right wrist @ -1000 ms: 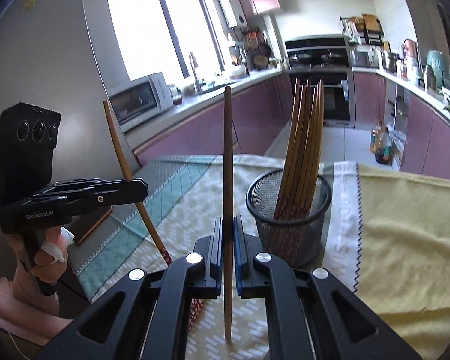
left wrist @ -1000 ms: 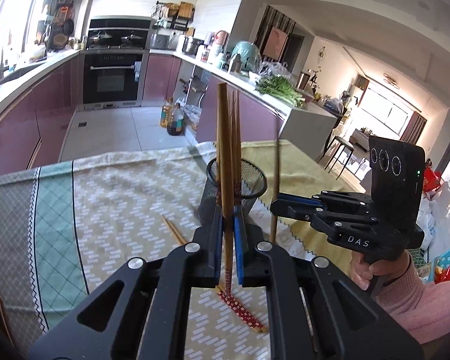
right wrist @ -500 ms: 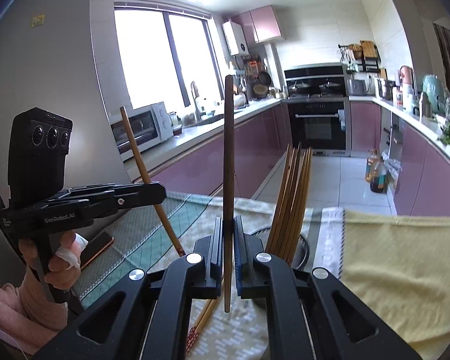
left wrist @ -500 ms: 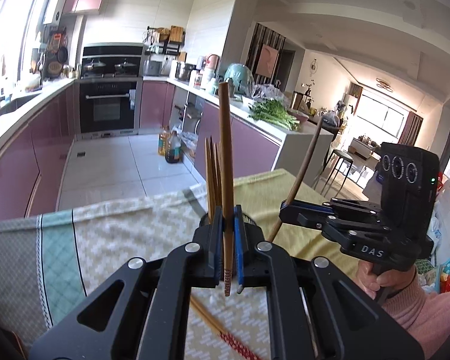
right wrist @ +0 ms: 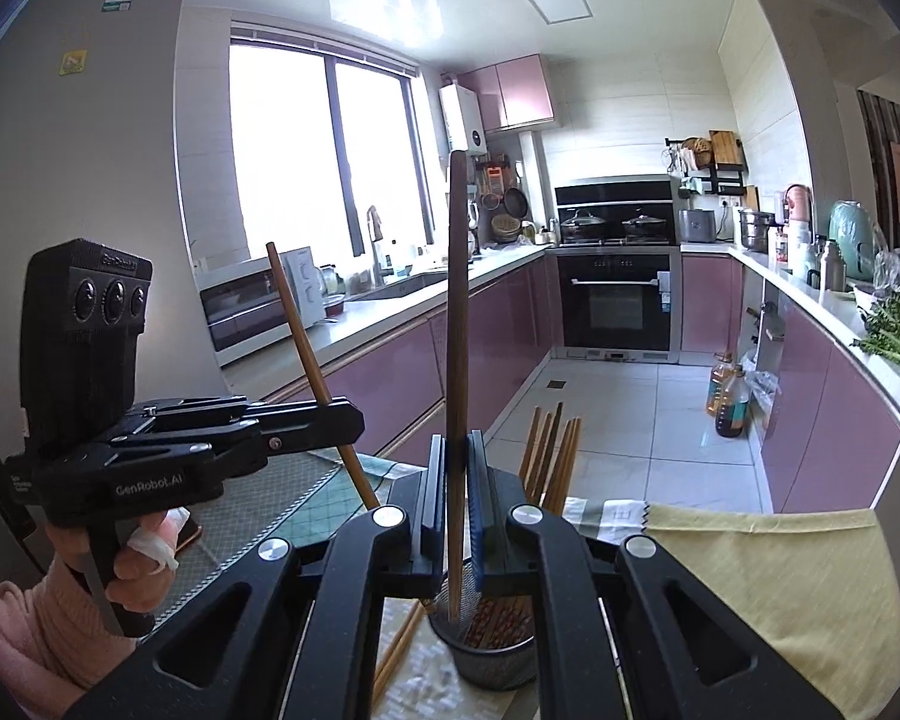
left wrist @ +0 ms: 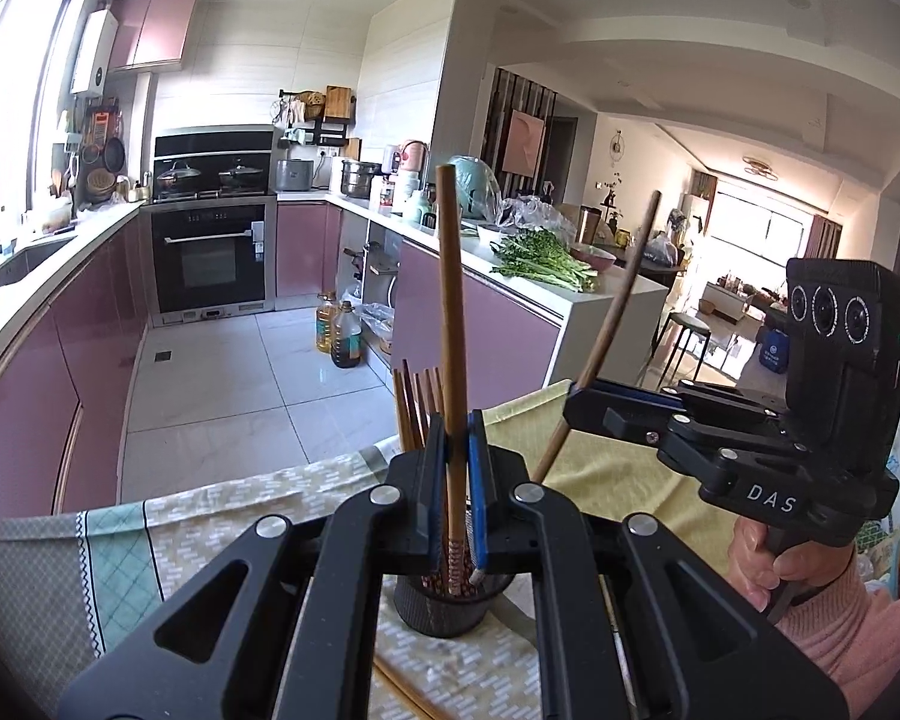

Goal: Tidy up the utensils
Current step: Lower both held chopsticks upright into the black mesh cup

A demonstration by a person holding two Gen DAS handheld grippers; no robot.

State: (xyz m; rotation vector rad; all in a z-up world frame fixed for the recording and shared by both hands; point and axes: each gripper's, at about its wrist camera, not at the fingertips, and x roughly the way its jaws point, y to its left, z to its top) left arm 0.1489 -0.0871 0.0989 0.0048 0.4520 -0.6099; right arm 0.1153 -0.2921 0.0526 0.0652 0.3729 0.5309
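So both grippers are clamped on one chopstick each, held upright: left gripper point(left wrist: 457, 450) with its chopstick point(left wrist: 450, 300), right gripper point(right wrist: 457, 468) with its chopstick point(right wrist: 457, 300), both over the mesh holder point(right wrist: 492, 666) on the tablecloth point(right wrist: 780, 570).

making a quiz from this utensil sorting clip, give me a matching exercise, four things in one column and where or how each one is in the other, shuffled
Things:
1. chopstick in the left gripper
2. chopstick in the right gripper
3. mesh holder
4. loose chopsticks

States:
A. lying flat on the tablecloth beside the holder
B. standing on the table, with chopsticks in it
C. clamped upright, patterned red end down
D. clamped upright, plain dark end down

Pairs: 1-C, 2-D, 3-B, 4-A
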